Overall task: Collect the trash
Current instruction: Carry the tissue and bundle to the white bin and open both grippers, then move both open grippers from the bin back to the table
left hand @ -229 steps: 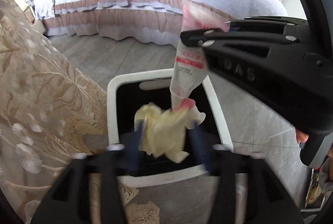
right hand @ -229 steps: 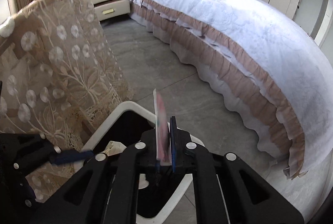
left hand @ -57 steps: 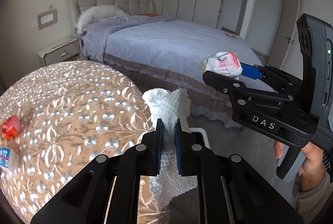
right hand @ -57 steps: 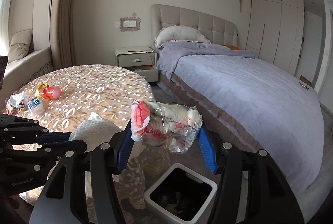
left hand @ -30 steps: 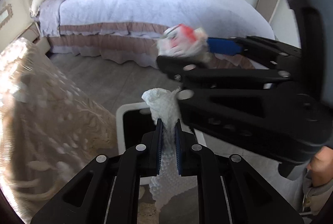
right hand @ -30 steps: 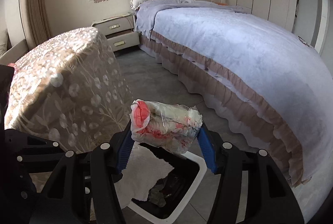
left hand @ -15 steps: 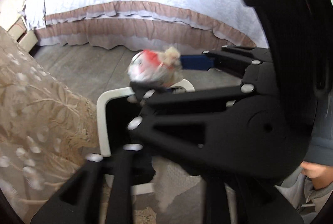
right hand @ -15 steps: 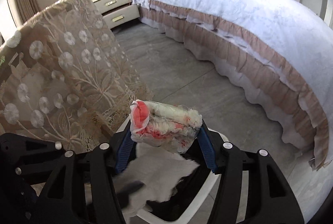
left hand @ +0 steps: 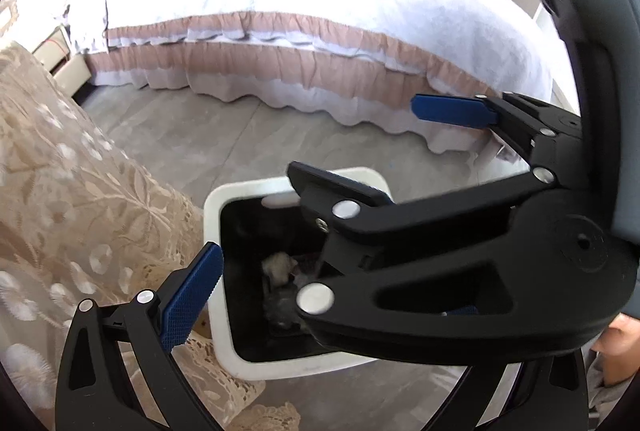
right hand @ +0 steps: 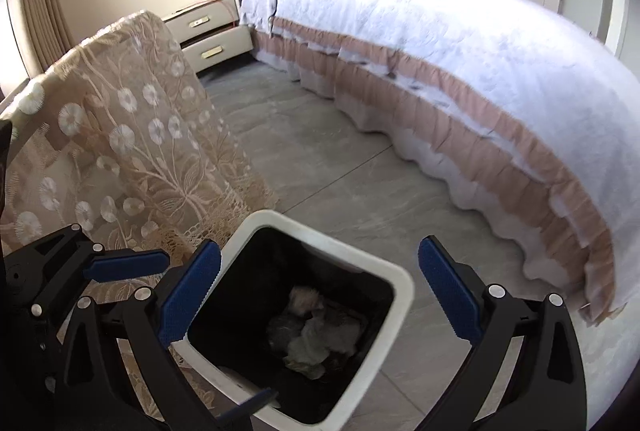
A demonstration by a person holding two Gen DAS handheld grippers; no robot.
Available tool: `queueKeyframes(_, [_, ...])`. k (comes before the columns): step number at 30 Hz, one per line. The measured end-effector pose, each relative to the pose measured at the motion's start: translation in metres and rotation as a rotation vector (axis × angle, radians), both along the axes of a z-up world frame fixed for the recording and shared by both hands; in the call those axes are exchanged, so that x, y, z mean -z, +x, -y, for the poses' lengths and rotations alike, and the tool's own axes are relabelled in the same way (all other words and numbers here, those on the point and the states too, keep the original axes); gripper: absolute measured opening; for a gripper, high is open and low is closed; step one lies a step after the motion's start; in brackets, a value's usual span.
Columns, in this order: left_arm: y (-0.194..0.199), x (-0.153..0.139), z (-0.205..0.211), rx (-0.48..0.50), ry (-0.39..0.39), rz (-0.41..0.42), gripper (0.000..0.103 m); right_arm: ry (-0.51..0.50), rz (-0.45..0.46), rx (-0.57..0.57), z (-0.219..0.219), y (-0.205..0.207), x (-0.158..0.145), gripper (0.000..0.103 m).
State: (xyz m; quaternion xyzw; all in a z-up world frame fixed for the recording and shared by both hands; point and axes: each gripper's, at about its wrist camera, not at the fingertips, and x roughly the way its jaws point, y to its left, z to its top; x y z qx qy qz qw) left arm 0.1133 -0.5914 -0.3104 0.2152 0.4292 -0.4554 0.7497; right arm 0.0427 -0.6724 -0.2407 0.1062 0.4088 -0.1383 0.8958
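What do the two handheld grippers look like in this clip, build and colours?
Both the left gripper and the right gripper are matte black plastic linkage frames with silver rivets. Each finger ends in a flat blue pad with fine dotted texture. The right one has a grey housing.

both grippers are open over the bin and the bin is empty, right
Not empty. The right wrist view shows crumpled trash at the bottom of the bin. The rest holds: the left gripper and right gripper are both opening over it, nothing between their jaws.

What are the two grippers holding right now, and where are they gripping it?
Nothing. Both the left gripper and the right gripper are opening, empty, above the trash bin; crumpled trash lies inside.
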Motion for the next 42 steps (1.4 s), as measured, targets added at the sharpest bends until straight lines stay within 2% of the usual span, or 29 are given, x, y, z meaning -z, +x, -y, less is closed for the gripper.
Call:
queueKeyframes(6, [-0.017, -0.03, 0.001, 0.014, -0.052, 0.019, 0.098, -0.053, 0.081, 0.028, -0.003, -0.029, -0.038, 0.099])
queueKeyframes(11, [-0.049, -0.075, -0.02, 0.029, -0.131, 0.047, 0.098, -0.124, 0.161, 0.047, -0.013, -0.058, -0.082, 0.099])
queueKeyframes(15, [-0.062, -0.111, -0.043, 0.004, -0.2, 0.081, 0.098, -0.146, 0.24, 0.028, -0.027, -0.075, -0.117, 0.099])
queueKeyframes(21, [-0.072, -0.149, -0.097, -0.073, -0.234, 0.186, 0.098, -0.173, 0.328, -0.064, -0.066, -0.074, -0.154, 0.099])
queueKeyframes(27, [-0.065, -0.171, -0.176, -0.235, -0.204, 0.301, 0.098, -0.148, 0.423, -0.219, -0.129, -0.055, -0.184, 0.099])
queueKeyframes(33, [-0.05, -0.19, -0.263, -0.429, -0.218, 0.34, 0.098, -0.148, 0.468, -0.393, -0.206, -0.029, -0.205, 0.099])
queueKeyframes(42, [-0.035, -0.21, -0.396, -0.702, -0.177, 0.423, 0.098, -0.144, 0.502, -0.608, -0.308, 0.003, -0.225, 0.099])
